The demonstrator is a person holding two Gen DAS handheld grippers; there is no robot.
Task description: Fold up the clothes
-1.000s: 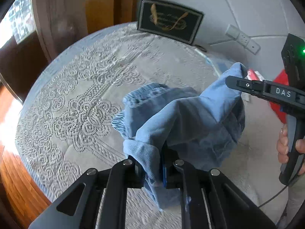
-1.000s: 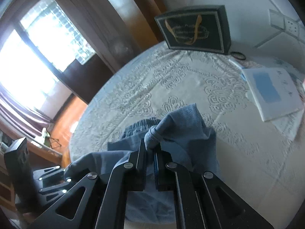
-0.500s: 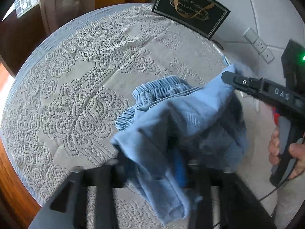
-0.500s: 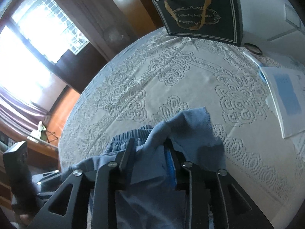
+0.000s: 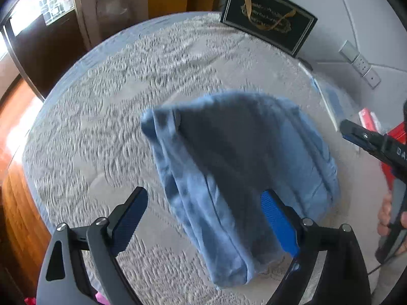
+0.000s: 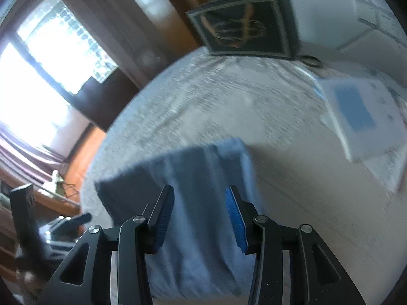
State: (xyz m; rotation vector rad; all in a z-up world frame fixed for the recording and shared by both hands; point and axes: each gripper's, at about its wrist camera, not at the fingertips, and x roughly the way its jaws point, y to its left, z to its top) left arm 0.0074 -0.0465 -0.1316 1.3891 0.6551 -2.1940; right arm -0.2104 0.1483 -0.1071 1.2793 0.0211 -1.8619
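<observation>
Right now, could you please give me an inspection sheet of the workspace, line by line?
Surface: round table under a pale lace cloth.
Job's things: blue garment, folded over, lying on the table near the front edge.
Clutter: dark gift bag with gold handles at the back; white booklet with a blue panel to the right; red items at the right edge, too blurred to name.
Grippers: left gripper opening, garment under it, fingers not pressing. Right gripper opening, likewise free of the cloth.
Cables: thin dark cable below the right handle.
Surroundings: window, wooden floor, wall socket.
</observation>
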